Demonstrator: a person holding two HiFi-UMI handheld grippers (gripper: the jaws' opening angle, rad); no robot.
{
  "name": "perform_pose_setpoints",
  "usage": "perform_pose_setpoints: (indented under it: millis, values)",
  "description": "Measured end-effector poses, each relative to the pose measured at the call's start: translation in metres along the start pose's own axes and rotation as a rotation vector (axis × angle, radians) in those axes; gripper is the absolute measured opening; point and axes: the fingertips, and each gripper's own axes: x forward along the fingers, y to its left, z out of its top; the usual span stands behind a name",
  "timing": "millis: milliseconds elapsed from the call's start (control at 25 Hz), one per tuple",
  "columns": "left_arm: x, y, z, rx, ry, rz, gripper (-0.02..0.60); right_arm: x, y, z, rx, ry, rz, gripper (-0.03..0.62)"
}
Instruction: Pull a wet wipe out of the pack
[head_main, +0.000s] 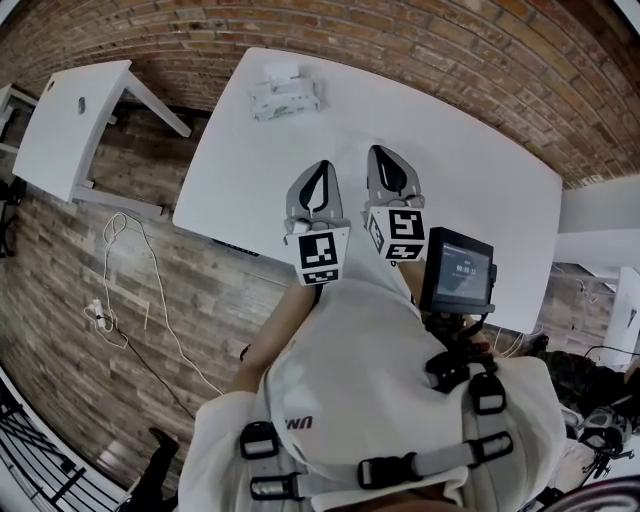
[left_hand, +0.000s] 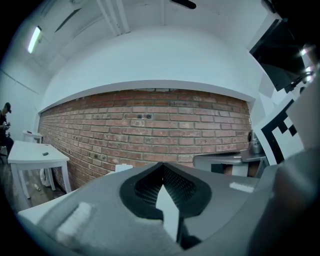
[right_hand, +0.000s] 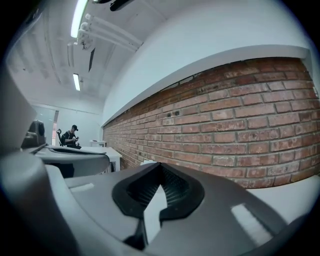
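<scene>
The wet wipe pack (head_main: 285, 92), white with a wipe sticking up from its top, lies near the far left corner of the white table (head_main: 470, 180). Both grippers hang side by side over the table's near edge, close to my body and well short of the pack. My left gripper (head_main: 321, 166) has its jaws together at the tips, with nothing between them (left_hand: 161, 164). My right gripper (head_main: 381, 151) is also shut and holds nothing (right_hand: 160, 165). In both gripper views the jaws point level at the brick wall.
A second white table (head_main: 70, 120) stands to the left with a small dark object on it. Cables (head_main: 120, 300) trail over the wooden floor. A small screen (head_main: 457, 272) is mounted at my right side. A person (right_hand: 71, 136) sits far off.
</scene>
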Motion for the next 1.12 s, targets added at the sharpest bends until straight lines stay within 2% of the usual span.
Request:
perform_pose_setpoints:
  millis: [320, 1120]
  values:
    - [-0.003, 0.005, 0.003, 0.001, -0.005, 0.016, 0.002, -0.004, 0.012, 0.007, -0.028, -0.018, 0.013, 0.005]
    - [-0.011, 0.044, -0.002, -0.007, 0.009, 0.109, 0.002, -0.005, 0.0, 0.0, -0.016, 0.001, -0.004, 0.005]
